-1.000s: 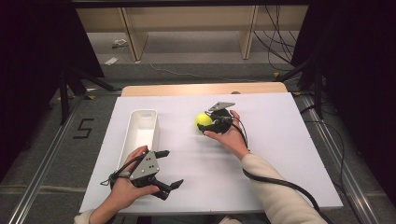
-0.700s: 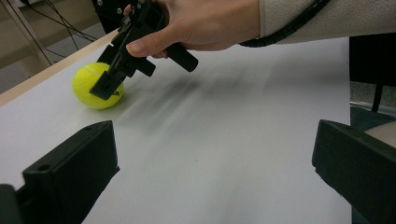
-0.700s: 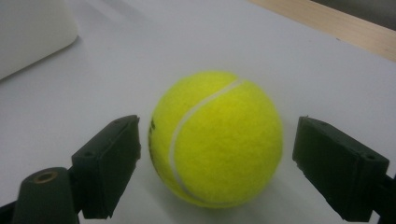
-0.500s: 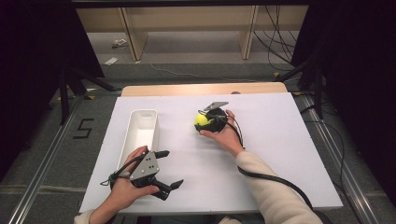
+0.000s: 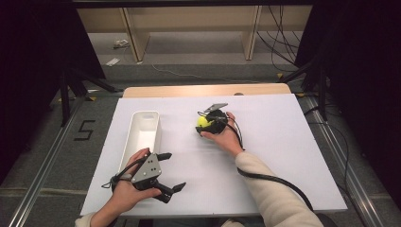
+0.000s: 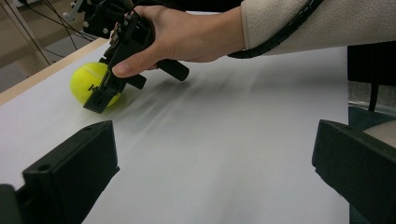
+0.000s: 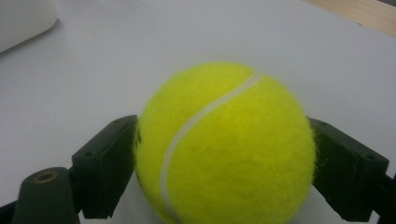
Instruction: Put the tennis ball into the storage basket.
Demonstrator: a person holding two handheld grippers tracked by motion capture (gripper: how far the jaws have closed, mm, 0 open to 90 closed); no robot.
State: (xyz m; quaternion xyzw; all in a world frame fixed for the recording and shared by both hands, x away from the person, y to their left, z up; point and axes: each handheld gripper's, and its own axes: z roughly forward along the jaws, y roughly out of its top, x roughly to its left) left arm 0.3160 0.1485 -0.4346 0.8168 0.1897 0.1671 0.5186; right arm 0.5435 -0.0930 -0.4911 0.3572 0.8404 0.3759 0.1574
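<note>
A yellow tennis ball [image 5: 204, 122] rests on the white table top [image 5: 274, 142], just right of centre. My right gripper [image 5: 206, 124] is shut on it: in the right gripper view both black jaws press the sides of the ball [image 7: 224, 144]. The left gripper view shows the same ball [image 6: 86, 81] off at the left, under the person's right hand [image 6: 187, 32]. My left gripper [image 5: 174, 170] is held near the front left edge, open with nothing in it, and its wide-apart jaws frame bare table [image 6: 212, 172].
A long white tray [image 5: 132, 135] lies left of the ball, running front to back, and its corner [image 7: 21, 18] shows in the right gripper view. A wooden strip [image 5: 189, 91] borders the table's far edge. Black cables trail from both grippers.
The right hand has shifted slightly leftward at the ball. The left gripper has stayed in place.
</note>
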